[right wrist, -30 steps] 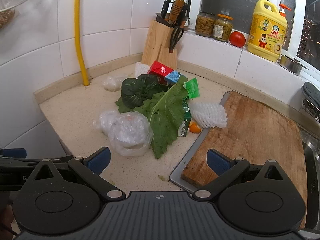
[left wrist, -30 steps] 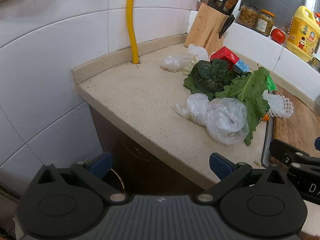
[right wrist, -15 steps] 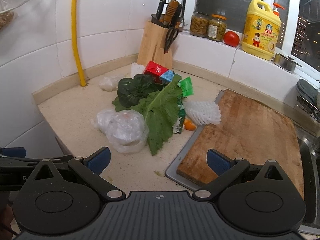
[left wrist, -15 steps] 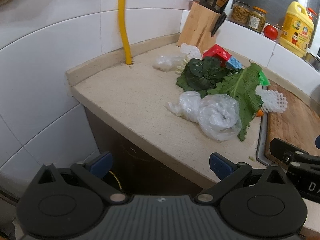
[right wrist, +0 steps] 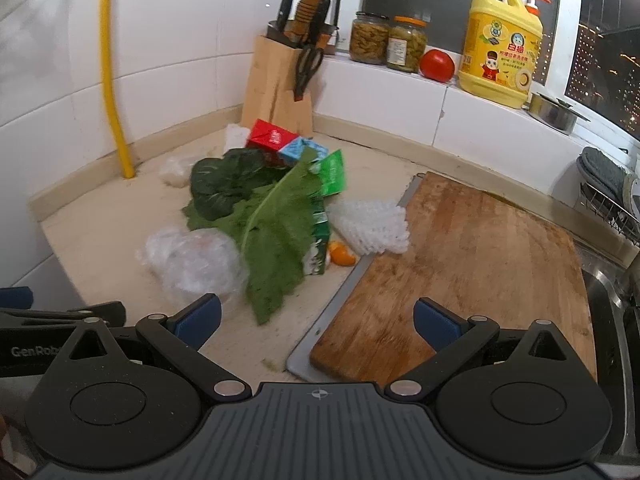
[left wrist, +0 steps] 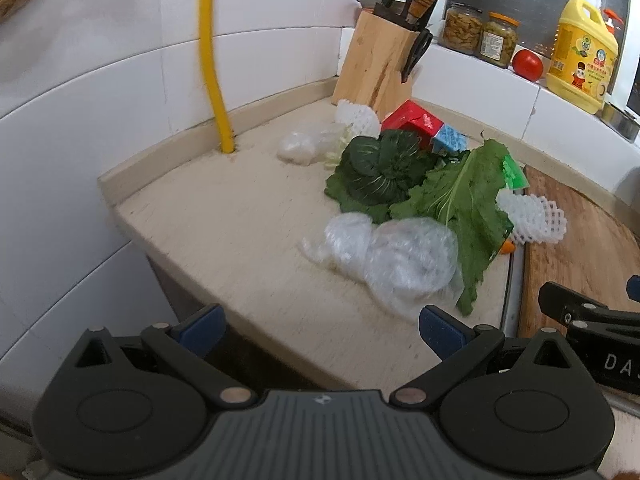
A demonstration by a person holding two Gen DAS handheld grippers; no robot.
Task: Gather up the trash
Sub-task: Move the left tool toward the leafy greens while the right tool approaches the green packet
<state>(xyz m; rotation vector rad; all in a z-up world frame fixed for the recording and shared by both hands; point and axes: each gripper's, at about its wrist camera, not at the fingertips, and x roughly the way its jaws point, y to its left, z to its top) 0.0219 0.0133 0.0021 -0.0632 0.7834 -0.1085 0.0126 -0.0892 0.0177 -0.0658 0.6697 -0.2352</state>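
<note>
A pile of trash lies on the beige counter (left wrist: 224,216): a crumpled clear plastic bag (left wrist: 392,260) at the front, green leaves (left wrist: 460,204), a red carton (left wrist: 412,120), a blue carton (left wrist: 450,140), a green packet (left wrist: 514,174) and white foam net (left wrist: 532,216). The right wrist view shows the same plastic bag (right wrist: 196,260), leaves (right wrist: 276,232), foam net (right wrist: 372,224) and an orange peel (right wrist: 342,258). My left gripper (left wrist: 320,328) is open and empty, near the counter's front edge. My right gripper (right wrist: 316,318) is open and empty, short of the pile.
A wooden cutting board (right wrist: 472,264) lies right of the pile. A knife block (right wrist: 280,84) stands in the corner. Jars (right wrist: 386,40), a tomato (right wrist: 436,65) and a yellow detergent bottle (right wrist: 502,44) sit on the sill. A yellow pipe (left wrist: 214,68) runs up the wall.
Both grippers have moved forward toward the trash pile, which looks nearer and larger. Both stay open and empty.
</note>
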